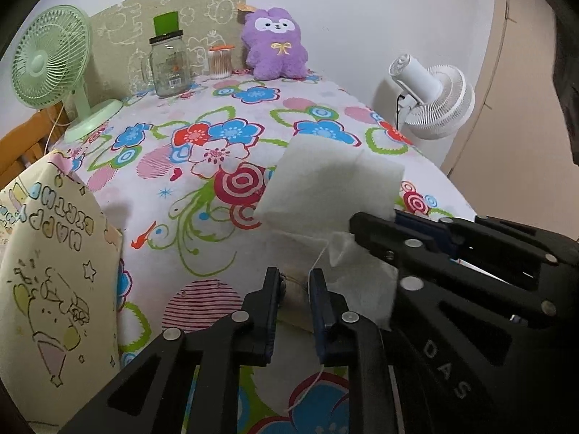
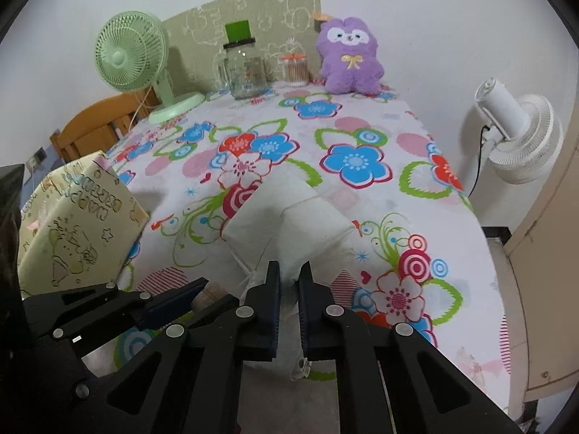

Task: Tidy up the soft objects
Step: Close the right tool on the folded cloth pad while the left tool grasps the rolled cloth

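Tongs, L (image 1: 294,285) & R (image 2: 289,282), both clamped on white cloth (image 2: 289,213).

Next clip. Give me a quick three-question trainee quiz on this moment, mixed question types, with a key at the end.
1. True or false: the purple plush toy lies between the jaws of the right gripper.
2. Which item stands nearest the green fan? A) glass jar B) white fan C) plush toy
3. Fill in: both grippers are shut on the white ____.

Key
1. False: it sits at the table's far end by the wall.
2. A
3. Cloth: the left gripper pinches its near edge, the right gripper pinches it alongside.
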Demonstrator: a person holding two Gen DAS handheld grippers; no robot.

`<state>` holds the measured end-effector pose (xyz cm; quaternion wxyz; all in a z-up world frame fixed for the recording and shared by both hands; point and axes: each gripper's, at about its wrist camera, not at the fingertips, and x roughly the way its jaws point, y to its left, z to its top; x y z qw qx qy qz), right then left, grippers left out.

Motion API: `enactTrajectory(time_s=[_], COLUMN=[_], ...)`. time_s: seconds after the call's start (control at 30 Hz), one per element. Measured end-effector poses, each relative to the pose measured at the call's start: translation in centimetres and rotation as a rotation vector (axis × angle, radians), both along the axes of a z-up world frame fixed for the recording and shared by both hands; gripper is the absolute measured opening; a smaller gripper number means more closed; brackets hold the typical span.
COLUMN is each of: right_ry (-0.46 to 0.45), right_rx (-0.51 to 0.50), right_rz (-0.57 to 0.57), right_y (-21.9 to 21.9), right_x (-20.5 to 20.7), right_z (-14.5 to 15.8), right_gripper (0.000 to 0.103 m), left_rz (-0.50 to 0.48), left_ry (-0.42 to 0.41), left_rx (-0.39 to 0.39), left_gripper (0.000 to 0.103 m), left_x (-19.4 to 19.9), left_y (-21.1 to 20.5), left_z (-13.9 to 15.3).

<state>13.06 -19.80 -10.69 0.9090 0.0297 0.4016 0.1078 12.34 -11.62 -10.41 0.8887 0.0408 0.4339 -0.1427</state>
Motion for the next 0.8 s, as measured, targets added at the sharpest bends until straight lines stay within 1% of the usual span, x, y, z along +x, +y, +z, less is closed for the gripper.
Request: enactTrajectory(time_s=[0.07, 0.1, 0.13, 0.2, 0.27, 0.3, 0.33, 0.53, 0.8], right_ry=[-0.017, -0.024, -0.03, -0.043, -0.053, -0.06, -0.063, -0.092, -0.083], right_rx=[-0.002, -0.003, -0.003, 0.0, -0.002, -0.001, 0.0, 0.004, 0.006], right_rz=[-0.011, -0.017, -0.023, -0.034, -0.042, -0.049, -0.05, -0.079, -0.124], right_y=[-0.2, -0.3, -0.4, -0.8, -1.1, -1.3, -1.4, -2.4, -4.2], right_x=[-0.4, -0.5, -0.6, -0.9, -1.1, -1.3, -1.5, -2.6, -3.3], right_z=[0.4, 0.6, 0.7, 1.2, 1.5, 1.7, 1.8, 2.7, 2.0], right_gripper=[0.011, 0.011, 0.011, 0.011, 0.011, 0.011, 0.011, 0.01, 0.01], left_rz=[-0.003, 0.002, 0.004, 0.014, 0.015, 0.016, 0.019, 0.011, -0.013], left_ry=[0.002, 0.004, 0.004, -0.002, -0.007, -0.013, -0.021, -0.052, -0.033], left_rx=[-0.005, -0.007, -0.011, -0.021, -0.034, -0.036, -0.035, -0.032, -0.018], left_gripper=[0.017, 0.024, 0.036, 0.044, 0.054, 0.064, 0.069, 0.083, 0.087], left_x=[-0.2, -0.3, -0.4, -0.6, -0.9, -1.0, -1.2, -2.2, -2.4], left_y=[0.0, 0.0, 0.0, 0.1, 0.1, 0.1, 0.0, -0.7, -2.0], left_z=[0.1, 0.2, 0.3, 0.7, 1.1, 1.3, 1.5, 2.3, 1.5])
